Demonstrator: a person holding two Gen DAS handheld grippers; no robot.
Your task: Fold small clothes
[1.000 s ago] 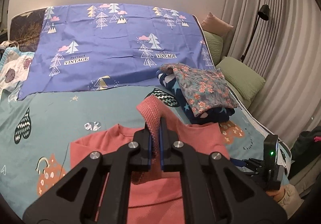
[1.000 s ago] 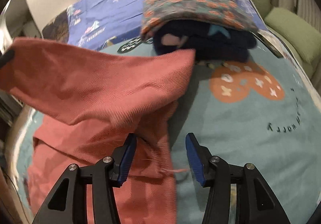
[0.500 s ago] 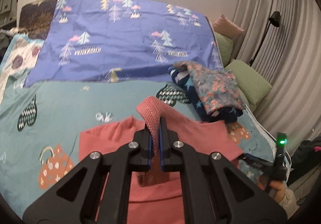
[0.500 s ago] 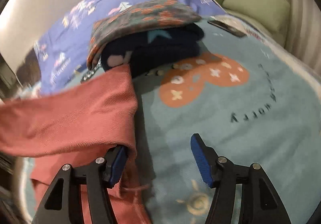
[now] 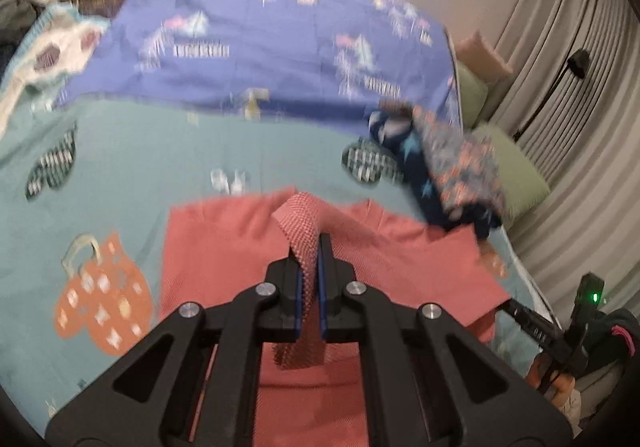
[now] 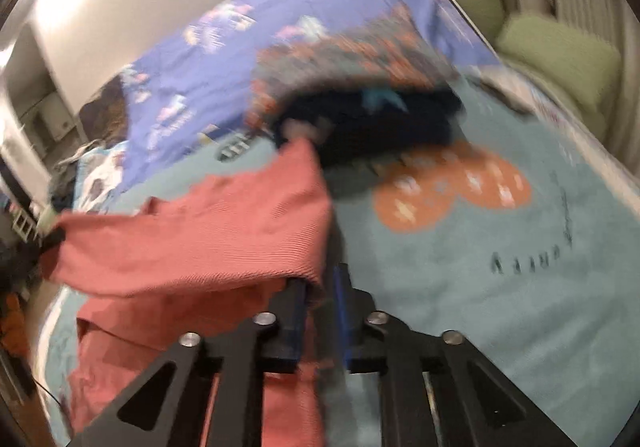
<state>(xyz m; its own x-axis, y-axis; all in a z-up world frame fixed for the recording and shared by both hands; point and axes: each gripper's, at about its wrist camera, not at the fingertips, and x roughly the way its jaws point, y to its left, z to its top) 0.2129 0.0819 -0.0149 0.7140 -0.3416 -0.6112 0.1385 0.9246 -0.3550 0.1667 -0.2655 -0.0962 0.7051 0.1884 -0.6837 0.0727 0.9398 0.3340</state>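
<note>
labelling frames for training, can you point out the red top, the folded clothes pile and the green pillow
red top (image 5: 224,247), left wrist view, flat left part
folded clothes pile (image 5: 464,171), left wrist view, floral top layer
green pillow (image 6: 560,51), right wrist view, top face

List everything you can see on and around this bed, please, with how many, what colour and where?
Garment: one, coral red, spread on the near part of the bed, one edge lifted.
Folded clothes: one pile, a floral grey-and-orange piece on top of a navy one, just beyond the garment on its right.
Bedspread: one, teal with orange and dark cartoon prints, under everything.
Sheet: one, blue-violet with tree prints, at the far end of the bed.
Pillows: at least two green and one pink, along the right side.
Floor lamp: one, black, by the curtains.
Curtains: beige, right wall.
Left gripper: black, shut on the garment's lifted edge.
Right gripper: black, jaws narrowed around the garment's right edge; too blurred to judge contact.
</note>
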